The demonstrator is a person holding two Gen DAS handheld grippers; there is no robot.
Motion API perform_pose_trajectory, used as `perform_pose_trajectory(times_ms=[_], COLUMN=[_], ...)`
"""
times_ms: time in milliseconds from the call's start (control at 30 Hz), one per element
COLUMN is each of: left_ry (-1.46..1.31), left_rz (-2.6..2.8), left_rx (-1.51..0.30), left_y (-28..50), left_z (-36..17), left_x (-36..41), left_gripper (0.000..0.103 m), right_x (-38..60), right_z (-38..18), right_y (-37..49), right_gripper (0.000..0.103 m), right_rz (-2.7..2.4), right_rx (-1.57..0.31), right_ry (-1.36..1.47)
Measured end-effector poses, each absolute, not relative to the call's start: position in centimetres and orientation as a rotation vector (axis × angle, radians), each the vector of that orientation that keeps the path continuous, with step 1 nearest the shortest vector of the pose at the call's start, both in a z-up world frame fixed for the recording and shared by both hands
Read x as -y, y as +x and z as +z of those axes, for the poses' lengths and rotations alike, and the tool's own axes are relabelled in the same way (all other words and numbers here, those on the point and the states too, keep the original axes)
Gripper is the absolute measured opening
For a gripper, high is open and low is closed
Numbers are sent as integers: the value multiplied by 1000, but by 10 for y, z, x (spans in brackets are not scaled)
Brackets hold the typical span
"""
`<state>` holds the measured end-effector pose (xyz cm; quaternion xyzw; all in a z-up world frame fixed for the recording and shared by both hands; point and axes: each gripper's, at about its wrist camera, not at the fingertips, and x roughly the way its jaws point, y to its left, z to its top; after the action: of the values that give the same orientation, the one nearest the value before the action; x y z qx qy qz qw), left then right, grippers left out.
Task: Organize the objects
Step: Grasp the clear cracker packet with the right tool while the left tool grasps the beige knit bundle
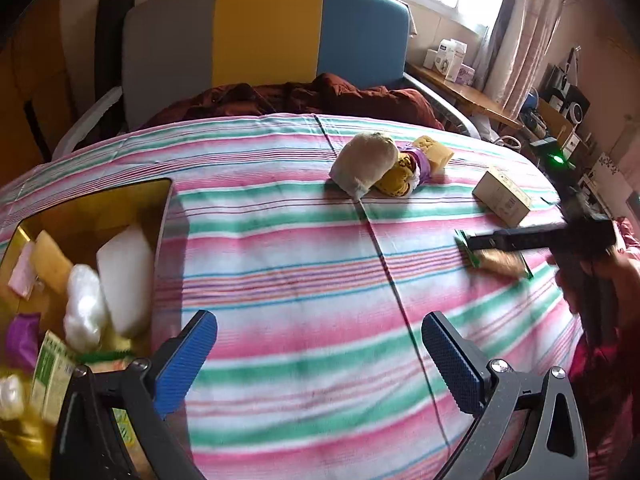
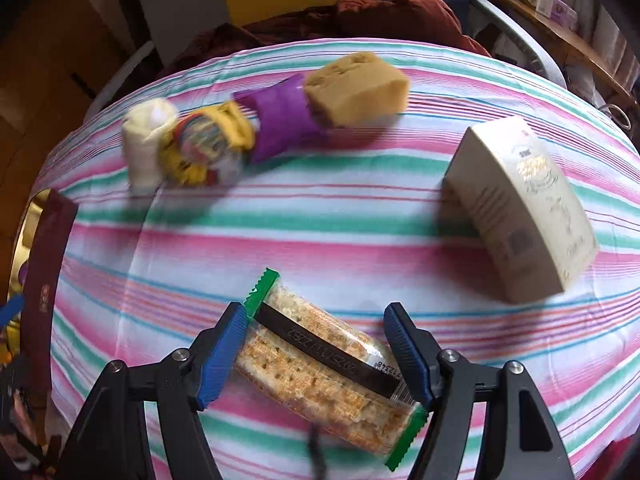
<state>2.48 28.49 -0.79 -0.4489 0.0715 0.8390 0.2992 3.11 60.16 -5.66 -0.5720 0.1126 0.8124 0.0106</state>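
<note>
A clear cracker packet with green ends lies on the striped bedsheet between the two blue pads of my right gripper. The jaws are open around it and I cannot tell if they touch it. The same packet and right gripper show at the right of the left wrist view. My left gripper is open and empty over the sheet, beside a gold-lined box that holds several items. A cream carton, a yellow sponge, a purple pouch, a yellow packet and a white roll lie on the bed.
The box's dark red wall stands at the left edge of the right wrist view. A brown blanket and a grey, yellow and blue headboard are at the far end. A wooden desk with boxes stands at the right.
</note>
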Motion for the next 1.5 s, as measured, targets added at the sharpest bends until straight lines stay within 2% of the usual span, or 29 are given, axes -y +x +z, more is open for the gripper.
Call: perform_pose_trajectory(times_ms=[67, 133, 333, 500, 567, 600, 733, 900, 1133, 1267, 1500], left_ry=[-1210, -1210, -1194, -1191, -1200, -1198, -1163, -1128, -1187, -1193, -1275], left_rz=[2226, 2232, 2246, 2270, 2280, 2276, 2277, 2299, 2336, 2295, 2296], left_rx=[-178, -168, -173, -145, -135, -123, -151, -157, -328, -248, -145], left_y=[17, 10, -7, -24, -33, -37, -51, -77, -116, -104, -55], left_z=[-9, -10, -10, -11, -11, -10, -4, 10, -9, -15, -27], left_x=[-291, -296, -309, -317, -324, -328, -350, -393, -435, -412, -354], left_gripper=[103, 103, 103, 103, 103, 103, 103, 103, 103, 103, 103], right_x=[-601, -599, -592, -579, -575, -578, -591, -612, -625, -643, -638], right_z=[-54, -52, -56, -58, -57, -54, -50, -48, -43, -43, -33], right_y=[34, 40, 56, 61, 58, 55, 60, 66, 69, 70, 69], right_gripper=[75, 86, 86, 86, 87, 87, 86, 86, 86, 86, 86], right_rz=[2542, 2548, 2548, 2531, 2512, 2542, 2609, 2590, 2573, 2549, 2587], right_rx=[-336, -279, -125, -136, -173, -291, -436, -569, -559, -619, -545], right_ry=[-1797, -1851, -2004, -2023, -1974, -1906, -1825, -1751, -1697, -1660, -1592])
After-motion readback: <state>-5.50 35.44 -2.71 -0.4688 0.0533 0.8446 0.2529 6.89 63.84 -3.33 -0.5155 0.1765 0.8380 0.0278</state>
